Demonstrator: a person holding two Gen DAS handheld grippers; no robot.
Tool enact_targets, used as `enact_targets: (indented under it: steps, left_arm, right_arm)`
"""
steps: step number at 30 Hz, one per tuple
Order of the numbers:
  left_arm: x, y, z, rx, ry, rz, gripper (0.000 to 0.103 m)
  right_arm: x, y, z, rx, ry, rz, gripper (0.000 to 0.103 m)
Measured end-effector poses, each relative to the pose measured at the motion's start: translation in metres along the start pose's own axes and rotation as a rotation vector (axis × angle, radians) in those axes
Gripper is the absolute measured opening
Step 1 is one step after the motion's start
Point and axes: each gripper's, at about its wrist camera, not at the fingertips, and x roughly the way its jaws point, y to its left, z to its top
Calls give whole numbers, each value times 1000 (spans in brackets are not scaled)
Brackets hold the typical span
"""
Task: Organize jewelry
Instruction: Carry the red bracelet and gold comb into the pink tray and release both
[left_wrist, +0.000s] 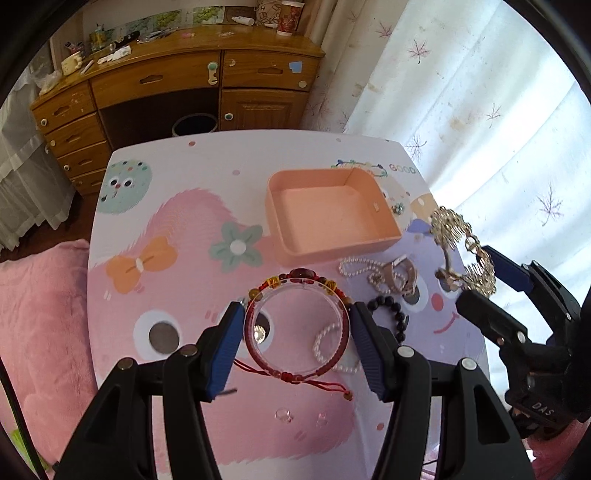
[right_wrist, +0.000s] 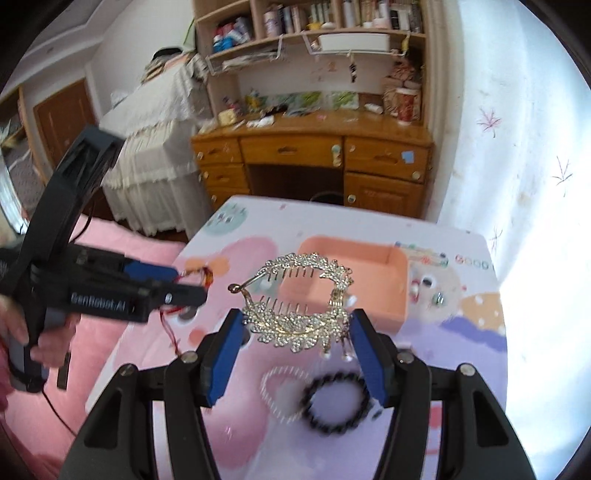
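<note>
The left gripper (left_wrist: 297, 334) pinches a clear round plastic ring wrapped with a red beaded cord bracelet (left_wrist: 296, 325) between its blue ribbed pads (left_wrist: 225, 347), holding it above the cartoon-printed pink and lilac tabletop (left_wrist: 177, 229). A red knotted cord tail dangles from the bracelet's near side. In the right wrist view the same gripper appears at the left edge with a person's hand (right_wrist: 40, 332) around its grip.

The right gripper (right_wrist: 297, 339) clamps a gold rhinestone hair comb with leaf-shaped ornament and small dangling pearls (right_wrist: 295, 302); its pads press against the comb's two ends, and the piece hangs in the air in front of the open peach-coloured rectangular plastic box (left_wrist: 332, 214) (the box's inside looks bare in both views).

On the table near the box's front edge lie a white pearl necklace (left_wrist: 360, 267) tangled with a pale metallic clasp piece (left_wrist: 400, 273). Just beside them, nearer the camera, sits a black beaded bracelet (left_wrist: 393, 314), and a smaller white pearl bracelet (left_wrist: 327, 347) shows through the clear ring. A small dark stud-like item (left_wrist: 398, 209) lies at the box's right wall, too small to identify. A wooden desk with drawers (left_wrist: 177, 88) stands beyond the table.
</note>
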Motion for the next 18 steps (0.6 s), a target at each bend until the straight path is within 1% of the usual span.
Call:
enact_targets:
  steps: [3,6,9,12,18]
  left_arm:
    - [10,-8,21,14,-16,5,57]
    - [25,-14,39,12,-30,12,57]
    - [49,-15,56,-28,-39,12,57]
    - [77,-11,70,-63,-26,-2,57]
    - [124,-7,85,-121,3,2,57]
  right_arm:
    - [19,-14,12,-6,-6,-13,59]
    - [42,-30,18,23,-15,0,59]
    - [65,-48,20,56,-14,6,59]
    - [87,-65,20,77,-8,21,59]
    - [126,-90,9,112,51,46,60]
